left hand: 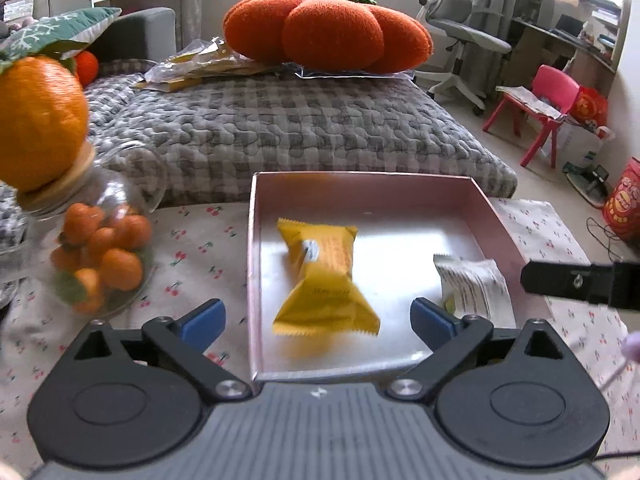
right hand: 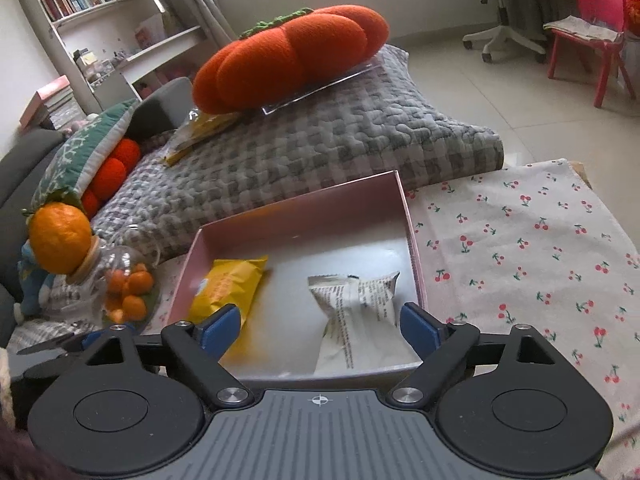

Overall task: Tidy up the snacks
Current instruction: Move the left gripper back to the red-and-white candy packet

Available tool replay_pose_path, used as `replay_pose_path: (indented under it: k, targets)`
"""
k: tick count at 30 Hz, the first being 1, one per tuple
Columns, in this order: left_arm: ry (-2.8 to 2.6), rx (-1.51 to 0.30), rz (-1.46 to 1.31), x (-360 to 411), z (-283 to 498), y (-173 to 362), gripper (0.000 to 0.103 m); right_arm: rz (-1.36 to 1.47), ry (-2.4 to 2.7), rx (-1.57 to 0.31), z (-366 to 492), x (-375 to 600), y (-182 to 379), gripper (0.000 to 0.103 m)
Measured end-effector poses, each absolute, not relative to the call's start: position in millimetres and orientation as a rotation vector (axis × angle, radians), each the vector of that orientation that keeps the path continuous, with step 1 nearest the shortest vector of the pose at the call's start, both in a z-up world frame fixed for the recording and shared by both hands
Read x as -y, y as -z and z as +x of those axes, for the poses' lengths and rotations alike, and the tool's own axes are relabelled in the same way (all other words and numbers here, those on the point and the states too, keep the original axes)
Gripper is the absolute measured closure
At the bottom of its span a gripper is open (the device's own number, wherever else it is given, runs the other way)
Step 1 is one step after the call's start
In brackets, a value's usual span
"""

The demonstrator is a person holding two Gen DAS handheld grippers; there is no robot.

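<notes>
Both my left gripper (left hand: 316, 318) and right gripper (right hand: 320, 326) are hanging released over the pink box (left hand: 251, 264), yellow packet (left hand: 326, 280) and white packet (right hand: 356, 312) lying inside.

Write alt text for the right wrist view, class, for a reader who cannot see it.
An open right gripper hovers over a pink box holding a yellow snack packet and a white snack packet, on a cherry-print tablecloth.

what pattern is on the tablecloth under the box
Small red cherries on white tablecloth, clearest in the right wrist view.
</notes>
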State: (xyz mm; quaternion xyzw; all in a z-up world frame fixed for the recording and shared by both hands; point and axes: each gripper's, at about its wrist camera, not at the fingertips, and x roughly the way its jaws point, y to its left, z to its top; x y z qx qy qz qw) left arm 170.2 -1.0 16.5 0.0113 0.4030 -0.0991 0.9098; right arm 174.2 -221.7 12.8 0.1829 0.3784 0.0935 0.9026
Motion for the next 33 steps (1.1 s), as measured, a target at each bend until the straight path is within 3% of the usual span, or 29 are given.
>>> replay_pose_path:
  k: [15, 33]
  targets:
    - [0.209, -0.882, 0.088, -21.6, 100.1, -14.2, 0.0, 0.327, -0.193, -0.812, 113.3, 213.2, -27.4, 0.007]
    - [0.152, -0.966, 0.004, -65.9, 32.4, 20.3, 0.0, 0.221, -0.245, -0.863, 47.4, 207.6, 16.4, 0.007]
